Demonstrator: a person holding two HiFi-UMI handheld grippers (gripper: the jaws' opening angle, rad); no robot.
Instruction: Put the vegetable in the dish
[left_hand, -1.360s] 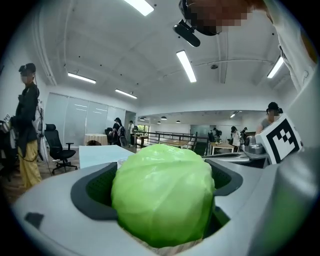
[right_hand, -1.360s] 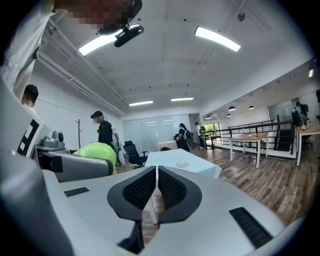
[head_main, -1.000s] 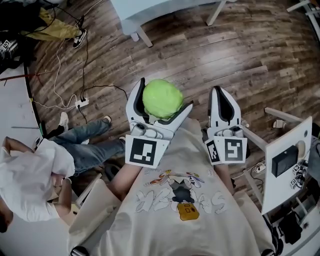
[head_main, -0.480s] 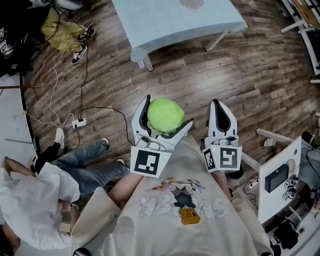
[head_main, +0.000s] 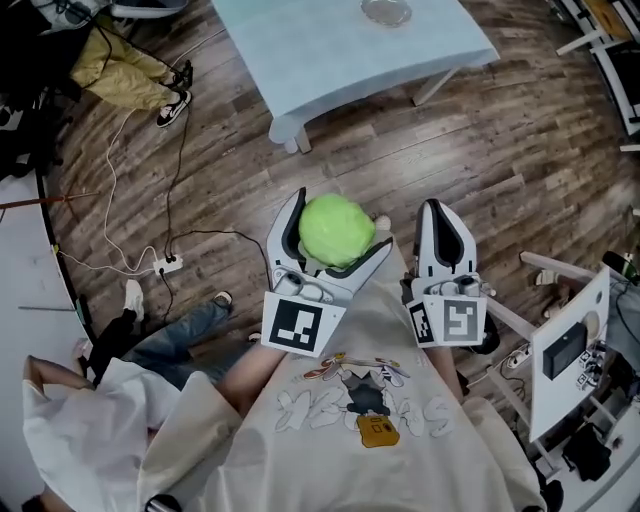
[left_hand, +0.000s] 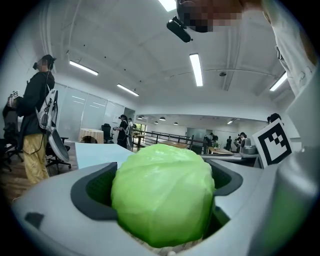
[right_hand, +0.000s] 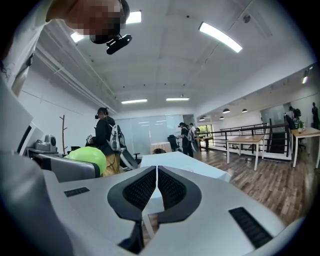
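Cabbage (head_main: 333, 229), round and pale green, sits clamped between the jaws of the left gripper (head_main: 340, 218), which are spread wide around it and press on both sides. It is held in the air close to the wearer's chest, over the floor and not over any furniture. The right gripper (head_main: 433, 207) is level with it just to the side, its jaws pressed together with nothing between them. The pick-up looks done. What seems left is the carry, the lowering and the release, because the dish (head_main: 386, 11), a small clear bowl, stands well apart from the cabbage on the far part of a table (head_main: 330, 60) ahead. The table has a light blue top and white legs, and nothing but the dish shows on the part in view. Dark wood-plank floor (head_main: 520, 140) lies between the grippers and the table. To the wearer's left, cables (head_main: 150, 200) trail across the planks to a power strip (head_main: 166, 265), with a yellow garment (head_main: 120, 80) and a shoe (head_main: 172, 105) farther off. A person (head_main: 90, 400) in a white top and jeans is low on the floor at that side. To the right stands a white stand (head_main: 575, 330) with a dark panel. Seen along the grippers, the room is a large open office with long ceiling lights (right_hand: 220, 36), railings, desks and several people standing.
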